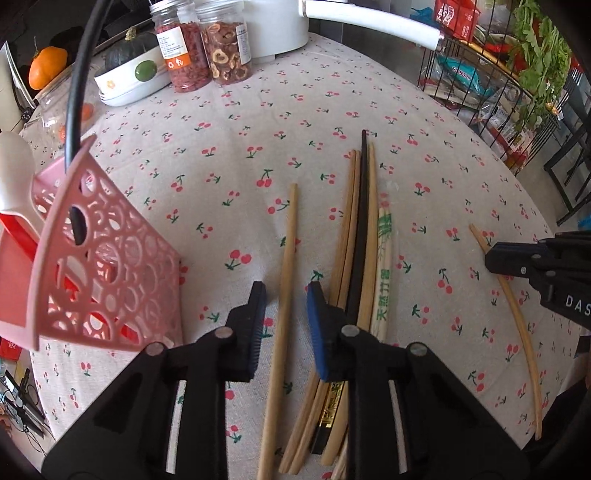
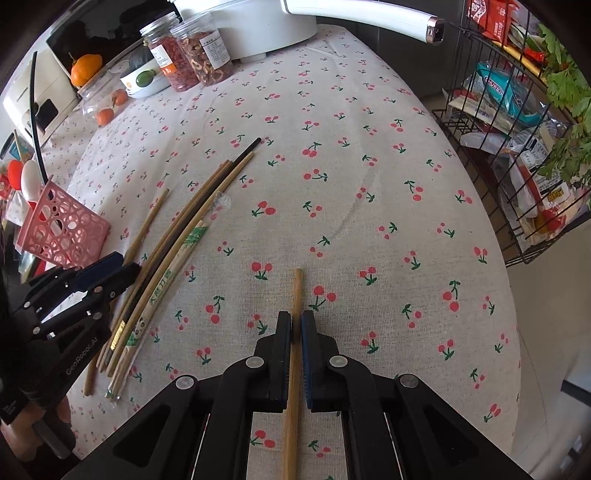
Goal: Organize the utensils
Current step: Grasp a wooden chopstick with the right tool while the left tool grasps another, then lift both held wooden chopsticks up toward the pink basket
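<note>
A bundle of chopsticks [image 1: 356, 229] lies on the cherry-print cloth: several wooden ones, a black one and a paper-wrapped pair; it also shows in the right wrist view [image 2: 173, 243]. A single wooden chopstick [image 1: 284, 280] lies between the jaws of my left gripper [image 1: 286, 295], which is open and low over the cloth. My right gripper [image 2: 295, 325] is shut on another wooden chopstick [image 2: 296, 291]; that chopstick also shows in the left wrist view [image 1: 517, 310]. A pink lattice basket [image 1: 107, 266] with red and white utensils stands to the left.
Two jars [image 1: 203, 48], a white dish [image 1: 129, 77], a white appliance [image 1: 280, 26] and oranges stand at the table's far side. A black wire rack [image 2: 517, 147] with packets and greens stands off the right edge.
</note>
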{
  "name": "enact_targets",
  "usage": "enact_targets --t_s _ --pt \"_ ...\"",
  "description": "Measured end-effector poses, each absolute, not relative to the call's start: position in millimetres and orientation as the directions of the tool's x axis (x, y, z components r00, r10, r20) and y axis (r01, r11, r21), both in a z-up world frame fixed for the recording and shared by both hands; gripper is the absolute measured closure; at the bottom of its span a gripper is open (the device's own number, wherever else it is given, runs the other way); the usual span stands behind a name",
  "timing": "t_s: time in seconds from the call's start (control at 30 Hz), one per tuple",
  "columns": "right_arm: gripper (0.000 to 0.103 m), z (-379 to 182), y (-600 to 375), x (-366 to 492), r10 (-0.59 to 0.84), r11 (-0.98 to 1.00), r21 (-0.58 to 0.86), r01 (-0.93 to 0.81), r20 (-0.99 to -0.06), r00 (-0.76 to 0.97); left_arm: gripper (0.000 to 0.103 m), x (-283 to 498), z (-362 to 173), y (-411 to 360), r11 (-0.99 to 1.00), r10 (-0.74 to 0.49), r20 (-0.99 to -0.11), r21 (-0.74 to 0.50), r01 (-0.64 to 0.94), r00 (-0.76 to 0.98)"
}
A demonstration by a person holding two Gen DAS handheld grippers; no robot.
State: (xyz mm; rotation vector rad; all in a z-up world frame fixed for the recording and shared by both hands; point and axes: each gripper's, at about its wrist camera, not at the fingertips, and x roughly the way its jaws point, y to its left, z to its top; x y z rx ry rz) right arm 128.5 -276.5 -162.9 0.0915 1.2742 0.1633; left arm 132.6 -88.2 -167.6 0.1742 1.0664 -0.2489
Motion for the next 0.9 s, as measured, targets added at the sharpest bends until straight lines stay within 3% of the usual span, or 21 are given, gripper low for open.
enact_targets --t_s 0.03,0.07,0.33,0.6,0.9 --pt "0.097 -163.4 -275.8 128.2 0.171 0.985 0.157 -0.072 -0.944 0.283 0.084 133.1 -167.7 -87.7 0.959 -0.12 -0.882 0.017 0.284 0.456" --pt "0.097 -163.1 -274.5 128.4 0.171 0.985 0.156 -0.075 -0.943 0.285 0.094 133.4 -167.6 -87.9 0.958 -0.116 -0.884 0.021 0.286 0.454" --pt "0.097 -128.6 -271.0 121.9 0.235 0.972 0.214 -0.098 -0.894 0.382 0.095 108.4 -142.8 -83.4 0.948 -0.182 -0.858 -0.024 0.317 0.48" --pt "0.097 -82.2 -266.8 94.8 0.351 0.936 0.304 -0.175 -0.783 0.514 0.095 71.5 -89.1 -60.5 0.937 -0.271 -0.767 -0.073 0.34 0.581" --pt "0.098 -25.9 -251.3 56.3 0.401 0.916 0.267 -0.299 -0.63 0.665 0.095 42.5 -44.6 -29.6 0.935 -0.328 -0.653 -0.118 0.335 0.683"
